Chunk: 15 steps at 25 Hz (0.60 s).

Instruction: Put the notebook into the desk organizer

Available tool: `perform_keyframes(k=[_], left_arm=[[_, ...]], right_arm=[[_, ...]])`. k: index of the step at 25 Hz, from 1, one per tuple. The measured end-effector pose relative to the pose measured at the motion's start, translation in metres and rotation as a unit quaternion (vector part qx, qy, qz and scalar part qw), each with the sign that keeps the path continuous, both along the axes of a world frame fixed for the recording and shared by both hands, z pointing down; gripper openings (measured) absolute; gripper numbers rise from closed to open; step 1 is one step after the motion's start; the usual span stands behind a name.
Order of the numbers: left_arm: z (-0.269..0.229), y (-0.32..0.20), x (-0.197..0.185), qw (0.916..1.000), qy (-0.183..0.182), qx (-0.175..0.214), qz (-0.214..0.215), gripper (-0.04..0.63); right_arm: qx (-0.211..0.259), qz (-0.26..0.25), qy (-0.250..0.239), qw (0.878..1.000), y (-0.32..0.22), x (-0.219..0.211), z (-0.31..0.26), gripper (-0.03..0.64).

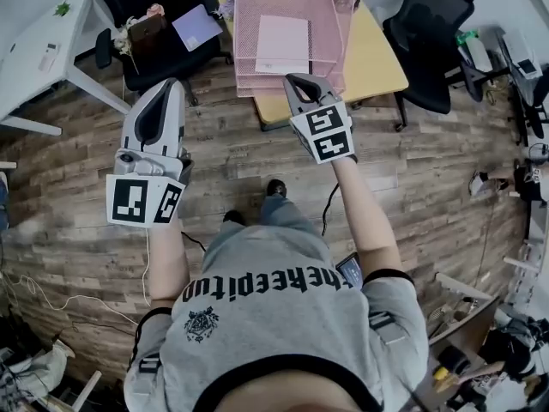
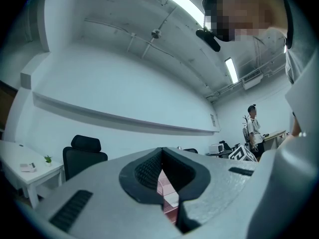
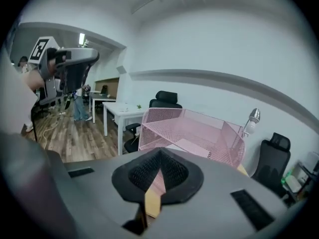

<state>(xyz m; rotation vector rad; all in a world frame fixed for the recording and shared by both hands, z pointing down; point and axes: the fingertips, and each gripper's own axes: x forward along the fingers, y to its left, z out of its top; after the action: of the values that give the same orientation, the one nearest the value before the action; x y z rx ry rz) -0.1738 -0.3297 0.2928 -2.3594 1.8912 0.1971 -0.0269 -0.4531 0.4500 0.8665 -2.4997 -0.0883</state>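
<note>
We stood on the wooden floor just short of a yellow table, one pair of tongs in each hand, both held out in front of us over the floor. The left tongs were closed and empty. In the left gripper view their black tips met, and only a thin slit below them showed a sliver of pink. The right tongs were likewise closed on nothing, with their tips pressed together in the right gripper view and a narrow wedge of pink mesh and yellow tabletop visible underneath. They pointed at the table's near edge, closer to it than the left pair, which was raised well to the side and aimed toward a black chair.

The desk organizer – a pink wire-mesh tray stack – sat on the yellow table, directly ahead of the right tongs. The notebook lay flat inside it, pale against the mesh. From the right gripper view it rested low between the organizer's sloping walls, touched by neither pair of tongs.

The black chair to the left of the table carried a lilac sheet or booklet – we could not tell which – and a few small things. A second black chair stood to the right of the table, and a white table filled the far left corner.
</note>
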Motion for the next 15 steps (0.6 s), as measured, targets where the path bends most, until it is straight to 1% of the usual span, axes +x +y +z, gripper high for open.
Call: perform_keyframes(k=[7,11,15], left_arm=[[-0.007,-0.001,0.015,0.9990,-0.001,0.008,0.044,0.003],[-0.009,-0.002,0.024,0.9974,-0.006,0.012,0.070,0.003],[-0.013,0.000,0.030,0.9963,-0.010,0.015,0.084,0.003]], right_arm=[[0.019,0.067,-0.068,0.995,0.021,0.022,-0.037,0.003],[0.033,0.106,-0.101,0.989,0.033,0.035,-0.056,0.003],[0.054,0.137,-0.126,0.981,0.047,0.050,-0.074,0.003]])
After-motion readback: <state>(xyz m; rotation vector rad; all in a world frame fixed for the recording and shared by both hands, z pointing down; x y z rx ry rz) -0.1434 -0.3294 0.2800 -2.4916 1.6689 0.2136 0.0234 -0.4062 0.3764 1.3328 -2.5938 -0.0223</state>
